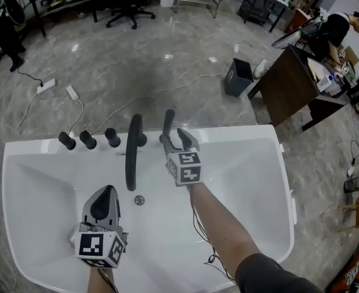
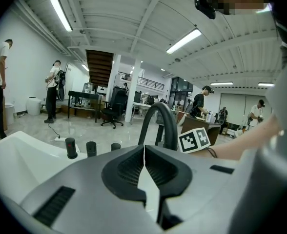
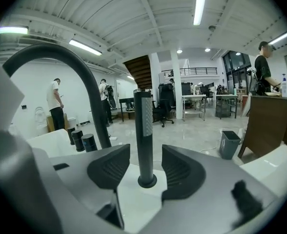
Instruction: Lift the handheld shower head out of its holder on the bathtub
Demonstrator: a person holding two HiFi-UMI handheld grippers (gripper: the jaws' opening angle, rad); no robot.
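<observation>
The handheld shower head (image 3: 143, 130), a slim black wand, stands upright in its round holder (image 3: 147, 181) on the white bathtub's (image 1: 253, 163) far rim. My right gripper (image 3: 146, 165) is open, with one pad on each side of the wand and a gap between pads and wand. From the head view the wand (image 1: 167, 122) rises just beyond my right gripper (image 1: 174, 140). My left gripper (image 1: 108, 193) hangs over the tub basin at the lower left, its jaws shut on nothing (image 2: 144, 152).
A curved black spout (image 1: 132, 154) stands just left of the wand, with three black knobs (image 1: 88, 140) further left. The drain (image 1: 139, 200) lies in the basin. On the floor beyond the tub are a grey bin (image 1: 237, 77), cables and a wooden desk (image 1: 289, 87).
</observation>
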